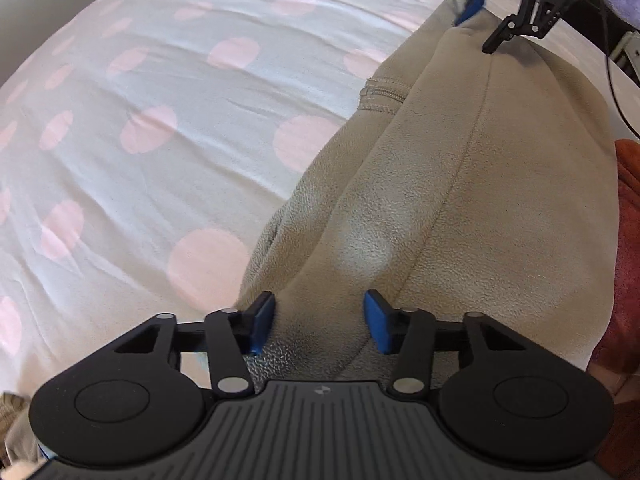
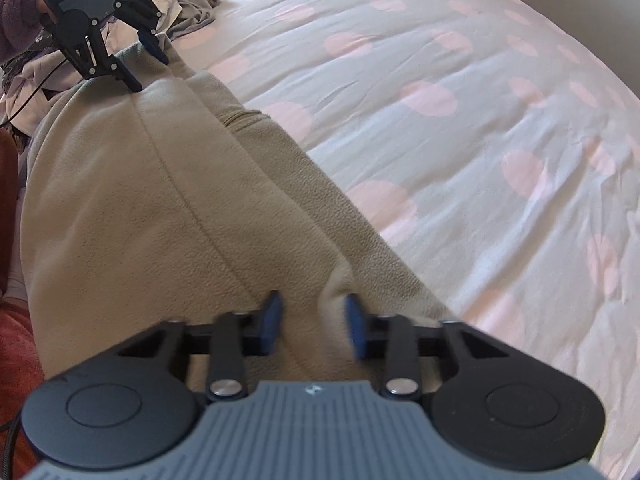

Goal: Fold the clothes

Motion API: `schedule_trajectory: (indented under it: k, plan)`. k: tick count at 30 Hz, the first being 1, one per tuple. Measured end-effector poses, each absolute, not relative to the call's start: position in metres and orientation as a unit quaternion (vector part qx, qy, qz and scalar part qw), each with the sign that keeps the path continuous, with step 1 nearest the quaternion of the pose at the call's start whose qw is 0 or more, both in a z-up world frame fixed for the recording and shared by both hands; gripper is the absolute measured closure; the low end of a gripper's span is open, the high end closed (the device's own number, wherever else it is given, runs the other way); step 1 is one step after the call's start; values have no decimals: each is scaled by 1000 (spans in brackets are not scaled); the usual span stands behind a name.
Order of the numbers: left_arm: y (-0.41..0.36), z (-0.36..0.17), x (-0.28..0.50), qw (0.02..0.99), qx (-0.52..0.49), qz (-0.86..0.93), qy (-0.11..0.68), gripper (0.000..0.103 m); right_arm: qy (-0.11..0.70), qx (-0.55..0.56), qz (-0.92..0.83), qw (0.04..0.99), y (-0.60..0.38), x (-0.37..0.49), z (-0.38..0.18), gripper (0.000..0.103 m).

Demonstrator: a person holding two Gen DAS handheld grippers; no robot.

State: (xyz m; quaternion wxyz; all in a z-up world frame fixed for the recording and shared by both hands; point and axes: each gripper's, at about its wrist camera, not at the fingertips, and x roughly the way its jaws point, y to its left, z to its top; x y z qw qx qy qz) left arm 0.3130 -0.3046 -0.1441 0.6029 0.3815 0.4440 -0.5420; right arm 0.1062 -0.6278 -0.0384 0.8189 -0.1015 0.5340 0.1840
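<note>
Fleece is caught between the partly closed pads of the left tool (image 1: 319, 322) and right tool (image 2: 313, 325), one at each end of the beige garment (image 1: 460, 200), stretched lengthwise between them on the bed (image 1: 160, 100).

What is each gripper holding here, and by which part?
Both straddle the beige fleece garment at opposite ends of its folded edge. The left gripper and right gripper each have fabric bunched between their pads; firm pinch cannot be told.
</note>
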Motion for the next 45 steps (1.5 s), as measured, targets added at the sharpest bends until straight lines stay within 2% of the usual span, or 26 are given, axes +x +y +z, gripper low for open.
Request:
schedule_trajectory:
  k: [1,3,5,16,22,27,34,41,45]
  plan:
    - [-304,-144,310,606,382,-535,449,72,535,-112,178,818,-624,104,-38,91]
    - [-307,-141,301,611,401,-521,441,89,527,-140,174,820,-613,94,-30,95]
    - [-306,-136,290,622,423,-502,427,98,511,-159,163,829,-605,83,-19,96]
    - [-287,-61,255,719,419,-446,329,100,424,-260,62,865,-573,33,50,97]
    - [-292,-40,256,754,421,-417,283,100,374,-272,-15,886,-580,45,66,97]
    - [-318,-67,286,762,422,-395,294,100,386,-253,-52,886,-594,94,29,97]
    - [-331,-133,326,741,422,-385,353,100,438,-216,-42,872,-615,153,-46,97]
    - [-336,-194,342,712,416,-401,399,100,494,-171,-18,852,-629,171,-108,97]
    - [-336,-203,342,714,406,-404,404,100,498,-137,-22,856,-638,174,-119,97]
